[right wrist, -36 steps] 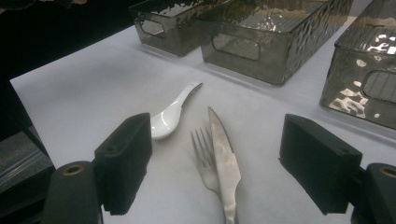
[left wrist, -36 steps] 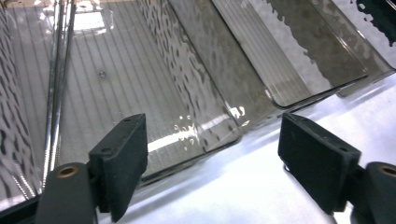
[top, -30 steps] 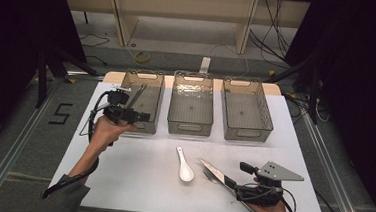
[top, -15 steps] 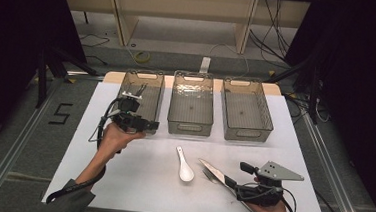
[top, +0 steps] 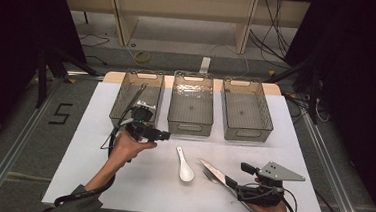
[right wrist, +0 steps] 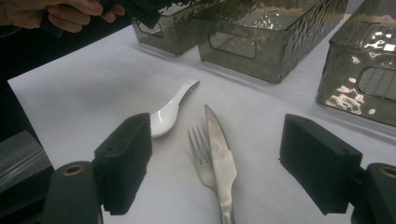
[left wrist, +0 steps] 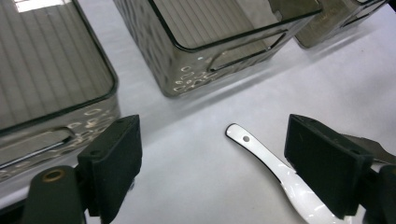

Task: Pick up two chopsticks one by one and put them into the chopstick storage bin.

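Left gripper (left wrist: 212,154): jaws apart, empty, above the white spoon (left wrist: 273,163) at lower right of its view. Right gripper (right wrist: 215,163): jaws apart, empty, fork (right wrist: 201,156) and knife (right wrist: 219,154) touching side by side between them at lower centre.

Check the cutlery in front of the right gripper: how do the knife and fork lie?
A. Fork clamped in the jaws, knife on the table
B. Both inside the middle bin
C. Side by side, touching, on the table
C: the knife and fork lie alongside each other on the white table, ahead of the open right gripper.
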Available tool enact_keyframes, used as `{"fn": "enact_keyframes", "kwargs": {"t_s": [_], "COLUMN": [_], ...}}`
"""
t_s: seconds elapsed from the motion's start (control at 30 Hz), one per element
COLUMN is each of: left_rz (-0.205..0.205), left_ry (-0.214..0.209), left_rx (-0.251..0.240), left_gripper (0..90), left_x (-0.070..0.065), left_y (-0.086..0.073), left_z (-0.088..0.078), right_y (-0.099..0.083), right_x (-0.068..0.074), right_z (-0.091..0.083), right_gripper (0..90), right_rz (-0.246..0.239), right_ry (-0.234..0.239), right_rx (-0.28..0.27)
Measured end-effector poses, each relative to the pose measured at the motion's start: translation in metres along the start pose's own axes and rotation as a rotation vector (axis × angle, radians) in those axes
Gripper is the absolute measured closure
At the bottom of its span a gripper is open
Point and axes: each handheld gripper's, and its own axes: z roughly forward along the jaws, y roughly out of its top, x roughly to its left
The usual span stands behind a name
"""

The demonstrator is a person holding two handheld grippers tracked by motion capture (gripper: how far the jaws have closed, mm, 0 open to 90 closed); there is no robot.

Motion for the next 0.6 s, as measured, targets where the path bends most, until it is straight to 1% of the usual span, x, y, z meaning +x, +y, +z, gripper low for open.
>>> {"fn": "enact_keyframes", "kwargs": {"t_s": [0.07, 0.23, 0.27, 0.33, 0.43, 0.6], "left_rz": [0.002, 0.003, 0.008, 0.006, 0.020, 0.022], "left_ry": [-0.004, -0.005, -0.004, -0.009, -0.018, -0.023], "left_rx": [0.013, 0.025, 0.030, 0.036, 0.056, 0.068], "left_gripper": [18.2, 18.0, 18.0, 18.0, 18.0, 18.4], "left_x": [-0.003, -0.006, -0.007, -0.010, -0.014, -0.017], "left_y": [-0.001, -0.004, -0.005, -0.006, -0.008, -0.010], "left_z": [0.002, 0.006, 0.006, 0.009, 0.012, 0.016], "right_y": [0.000, 0.000, 0.000, 0.000, 0.000, 0.000], "right_x": [0.000, 0.001, 0.001, 0.001, 0.000, 0.000], "right_z": [0.000, 0.001, 0.001, 0.001, 0.001, 0.001], "right_gripper": [26.0, 26.1, 26.0, 26.0, 26.0, 26.0], "right_rz": [0.000, -0.003, -0.004, 0.000, 0.002, 0.001], "right_ry": [-0.001, -0.002, -0.002, -0.001, -0.002, -0.003], "right_rx": [0.000, 0.006, 0.006, 0.006, 0.003, 0.006]}}
